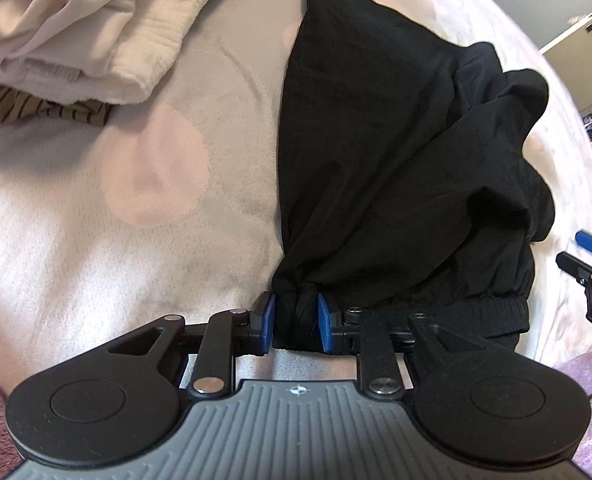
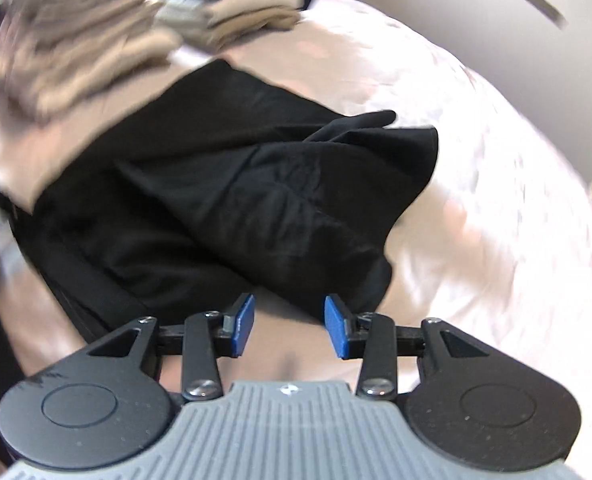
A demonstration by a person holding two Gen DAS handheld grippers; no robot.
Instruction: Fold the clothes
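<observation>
The left gripper (image 1: 294, 322) pinches a bunched bit of the black garment (image 1: 396, 152). Its two blue pads (image 1: 324, 322) press on the cloth from both sides, so it is grasping the garment at the gathered corner near an elastic band (image 1: 484, 307).

The black garment lies on a pale blanket (image 1: 95, 240) with soft pink spots (image 1: 155, 176). From the pinched corner the cloth spreads away across the blanket, smooth on the left side and crumpled into folds on the right.

At the top left of the left wrist view sits a pile of cream clothes (image 1: 79, 24). A brown striped cloth (image 1: 47, 110) peeks out from under the pile. The pile is well apart from the black garment.

At the far right edge of that view, part of the right gripper (image 1: 588, 264) shows, with one blue pad. A few white letters are printed on its black arm, but they are cut off and cannot be read.

In the right wrist view the right gripper (image 2: 289, 326) is released. Its blue pads (image 2: 243, 326) stand apart with nothing between them, only blanket (image 2: 496, 240) below. The black garment (image 2: 235, 200) lies just past the pads. This picture is blurry. A smeared heap of tan clothes (image 2: 95, 40) sits at the top left.

A small round mark is on each gripper's grey body, with no words to read.
</observation>
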